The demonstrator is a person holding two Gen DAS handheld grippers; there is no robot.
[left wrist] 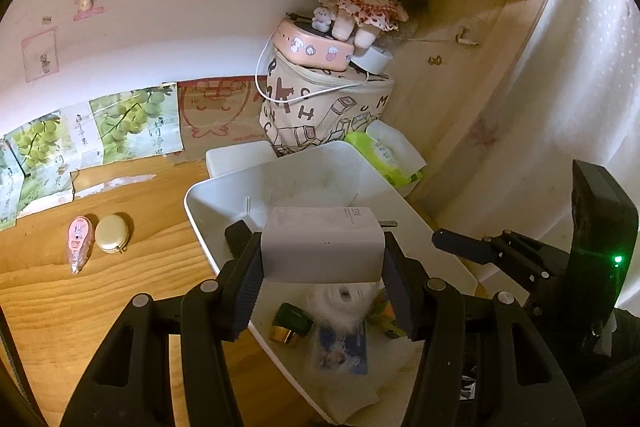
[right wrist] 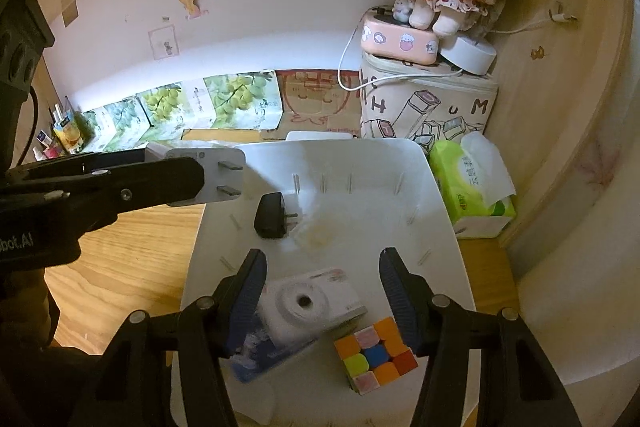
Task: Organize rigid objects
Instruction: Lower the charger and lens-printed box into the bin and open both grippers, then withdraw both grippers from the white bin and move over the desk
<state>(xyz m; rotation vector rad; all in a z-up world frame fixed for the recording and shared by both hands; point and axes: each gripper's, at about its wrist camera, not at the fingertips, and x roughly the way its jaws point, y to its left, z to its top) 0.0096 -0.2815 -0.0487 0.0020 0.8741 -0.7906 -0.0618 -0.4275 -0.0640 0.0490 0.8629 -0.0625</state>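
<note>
My left gripper (left wrist: pixel 318 255) is shut on a white charger block (left wrist: pixel 322 243) and holds it over the white bin (left wrist: pixel 208 203). In the right wrist view the same charger (right wrist: pixel 224 179) shows its two prongs at the bin's left rim, held by the left gripper (right wrist: pixel 188 171). My right gripper (right wrist: pixel 323 255) stands open above the bin (right wrist: pixel 440 195), its pads touching nothing. Under it lie a white camera (right wrist: pixel 304 301), a colour cube (right wrist: pixel 374 353), a blue card (right wrist: pixel 260 355) and, farther in, a black charger (right wrist: pixel 270 215). A green bottle with a gold cap (left wrist: pixel 292 323) also lies in the bin.
On the wooden desk left of the bin lie a pink correction tape (left wrist: pixel 77 239) and a cream round case (left wrist: pixel 112 233). Behind the bin stand a printed fabric bag (right wrist: pixel 428 107) bearing a pink box and a doll, and a green tissue pack (right wrist: pixel 472 187). Small bottles (right wrist: pixel 64 135) crowd the far left.
</note>
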